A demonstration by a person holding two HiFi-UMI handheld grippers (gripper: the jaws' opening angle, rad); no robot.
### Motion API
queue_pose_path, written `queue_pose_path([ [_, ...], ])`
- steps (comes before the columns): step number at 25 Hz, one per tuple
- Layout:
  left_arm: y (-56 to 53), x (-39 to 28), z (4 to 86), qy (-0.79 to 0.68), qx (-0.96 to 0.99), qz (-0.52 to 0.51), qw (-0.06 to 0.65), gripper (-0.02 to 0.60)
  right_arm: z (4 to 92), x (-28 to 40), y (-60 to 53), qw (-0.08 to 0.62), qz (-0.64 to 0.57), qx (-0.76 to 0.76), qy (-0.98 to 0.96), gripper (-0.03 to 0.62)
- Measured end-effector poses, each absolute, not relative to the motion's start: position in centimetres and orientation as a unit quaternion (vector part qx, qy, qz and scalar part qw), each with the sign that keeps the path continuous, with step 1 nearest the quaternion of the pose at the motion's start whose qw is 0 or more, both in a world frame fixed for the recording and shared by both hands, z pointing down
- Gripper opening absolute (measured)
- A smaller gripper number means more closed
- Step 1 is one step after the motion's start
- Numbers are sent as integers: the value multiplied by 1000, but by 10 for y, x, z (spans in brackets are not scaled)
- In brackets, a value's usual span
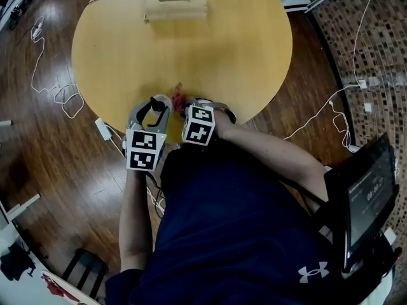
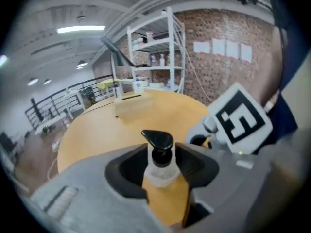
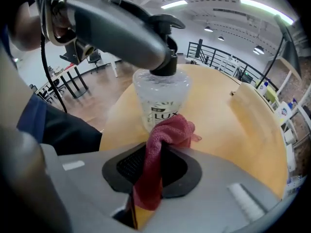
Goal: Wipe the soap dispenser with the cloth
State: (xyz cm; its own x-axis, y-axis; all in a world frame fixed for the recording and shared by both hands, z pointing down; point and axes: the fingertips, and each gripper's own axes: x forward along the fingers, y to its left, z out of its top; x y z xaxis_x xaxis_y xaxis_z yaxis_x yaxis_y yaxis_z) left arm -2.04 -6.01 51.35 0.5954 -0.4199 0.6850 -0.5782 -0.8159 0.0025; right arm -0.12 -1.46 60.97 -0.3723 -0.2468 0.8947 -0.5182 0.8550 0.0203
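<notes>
The dispenser point(image 3: 158, 96) stands on the table point(image 1: 222, 49) at its near edge, just in front of the person, between both claws. The left claw point(image 2: 161, 154) is part open around the pump neck. Its pads look just off it, so it guards more than it holds. The right claw point(image 3: 155, 154) is closed on the red cloth point(image 3: 167, 130), and the cloth's free end touches the bottle front, at the label. So the wipe is under way, probably early, i.e. only this one spot has contact. Left to do: rest of the body, far side, shoulder, maybe the pump. How clean it is already I cannot tell.
</notes>
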Motion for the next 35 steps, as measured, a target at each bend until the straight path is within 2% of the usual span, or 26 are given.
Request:
queue_pose_path([
  [3, -61, -21, 518, -356, 861, 315, 180, 180, 594, -5, -6, 494, 130, 238, -826, 74],
  [8, -66, -24, 524, -332, 874, 328, 131, 155, 550, -7, -21, 454, 103, 273, -842, 74],
  [13, -53, -12, 523, -204, 913, 346, 79, 149, 568, 9, -28, 479, 94, 281, -826, 75],
  [15, -53, -7, 522, -189, 913, 354, 78, 151, 591, 16, -25, 502, 108, 268, -815, 75],
  [18, -62, -10, 516, -260, 893, 349, 111, 204, 616, 15, -14, 528, 120, 240, -806, 74],
  [21, -63, -15, 518, -332, 868, 337, 154, 204, 610, 4, -4, 517, 123, 229, -816, 75],
  [23, -60, -12, 523, -342, 863, 342, 148, 202, 591, -1, 0, 491, 124, 229, -831, 74],
  [25, -59, -6, 525, -332, 869, 341, 135, 163, 568, 1, -2, 467, 110, 237, -844, 74],
  [29, -63, -5, 529, -261, 896, 343, 105, 140, 538, 13, -27, 449, 77, 274, -847, 75],
  [32, -63, -9, 531, -182, 917, 346, 79, 133, 550, 15, -43, 465, 67, 278, -838, 75],
  [35, -65, -12, 528, -161, 923, 335, 98, 137, 591, 17, -42, 503, 90, 258, -820, 75],
])
